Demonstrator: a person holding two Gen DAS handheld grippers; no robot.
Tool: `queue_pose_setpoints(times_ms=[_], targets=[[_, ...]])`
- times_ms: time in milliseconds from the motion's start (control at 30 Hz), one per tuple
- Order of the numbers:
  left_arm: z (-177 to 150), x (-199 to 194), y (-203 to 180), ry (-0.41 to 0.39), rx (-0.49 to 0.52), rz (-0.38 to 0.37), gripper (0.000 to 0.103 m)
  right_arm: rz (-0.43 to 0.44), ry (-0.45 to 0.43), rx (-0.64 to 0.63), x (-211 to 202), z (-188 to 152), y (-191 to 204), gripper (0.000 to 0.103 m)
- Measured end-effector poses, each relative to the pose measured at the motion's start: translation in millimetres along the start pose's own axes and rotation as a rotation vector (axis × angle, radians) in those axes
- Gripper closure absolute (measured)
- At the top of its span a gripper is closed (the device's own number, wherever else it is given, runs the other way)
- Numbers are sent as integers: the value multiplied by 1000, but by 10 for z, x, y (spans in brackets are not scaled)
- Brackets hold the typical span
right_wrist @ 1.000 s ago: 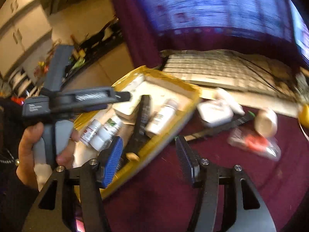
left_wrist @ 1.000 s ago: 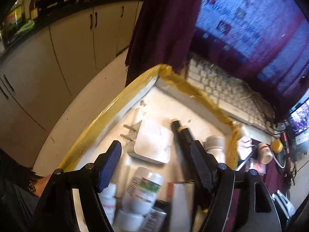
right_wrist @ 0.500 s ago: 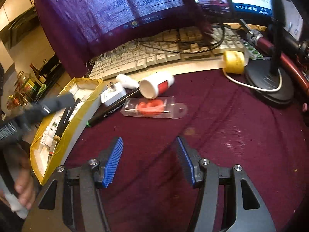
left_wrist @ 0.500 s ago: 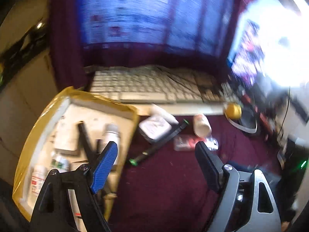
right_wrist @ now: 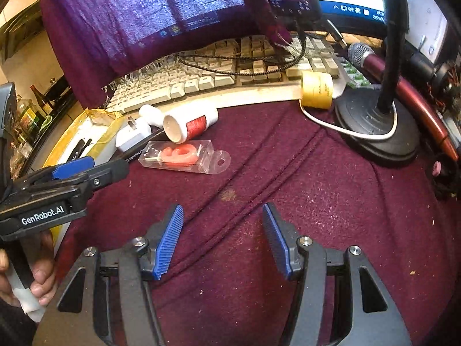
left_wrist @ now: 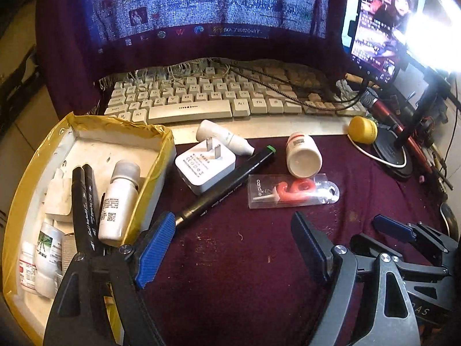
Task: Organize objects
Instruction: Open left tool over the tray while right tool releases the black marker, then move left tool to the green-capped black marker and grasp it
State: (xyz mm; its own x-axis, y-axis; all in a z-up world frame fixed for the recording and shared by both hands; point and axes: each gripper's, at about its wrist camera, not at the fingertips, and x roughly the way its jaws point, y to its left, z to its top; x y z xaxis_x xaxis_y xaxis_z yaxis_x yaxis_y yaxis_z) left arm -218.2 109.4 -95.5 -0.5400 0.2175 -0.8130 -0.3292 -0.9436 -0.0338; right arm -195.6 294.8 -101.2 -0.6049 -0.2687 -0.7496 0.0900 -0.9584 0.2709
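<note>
Left tool (left_wrist: 230, 248) jaws wide, nothing btwn, just opened further, hovering over maroon-cloth bench (left_wrist: 230, 288) near black marker pen (left_wrist: 227, 184), prob next pick. Right tool (right_wrist: 223, 240) also open, empty. Yellow-taped white tray (left_wrist: 121, 137) at left already holds bottles & pens; white plug adapter (left_wrist: 206, 167), clear-boxed red candle (left_wrist: 291, 190) lie loose outside it

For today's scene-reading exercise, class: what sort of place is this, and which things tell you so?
Most likely a home computer desk. A cream-coloured keyboard sits before a lit monitor draped in maroon cloth, a dark red microphone on a black round-based stand stands alongside, and the desk wears a maroon tablecloth.
</note>
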Motion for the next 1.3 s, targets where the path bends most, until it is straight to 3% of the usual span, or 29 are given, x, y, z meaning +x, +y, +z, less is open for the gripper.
queue_pose_setpoints(times_ms=[333, 467, 567, 700, 800, 1300], targets=[[32, 69, 110, 31, -55, -61, 25, 6, 7, -10, -3, -2, -14, 47], [4, 62, 194, 1, -55, -24, 25, 11, 21, -6, 25, -17, -18, 47], [-21, 81, 288, 10, -81, -79, 25, 9, 19, -15, 34, -30, 9, 47], [-74, 131, 147, 13, 22, -19, 25, 11, 10, -30, 36, -51, 25, 47], [-115, 165, 140, 10, 39, -22, 25, 20, 2, -35, 31, -64, 18, 47], [-16, 107, 263, 19, -69, -150, 25, 54, 5, -4, 13, -24, -21, 47]])
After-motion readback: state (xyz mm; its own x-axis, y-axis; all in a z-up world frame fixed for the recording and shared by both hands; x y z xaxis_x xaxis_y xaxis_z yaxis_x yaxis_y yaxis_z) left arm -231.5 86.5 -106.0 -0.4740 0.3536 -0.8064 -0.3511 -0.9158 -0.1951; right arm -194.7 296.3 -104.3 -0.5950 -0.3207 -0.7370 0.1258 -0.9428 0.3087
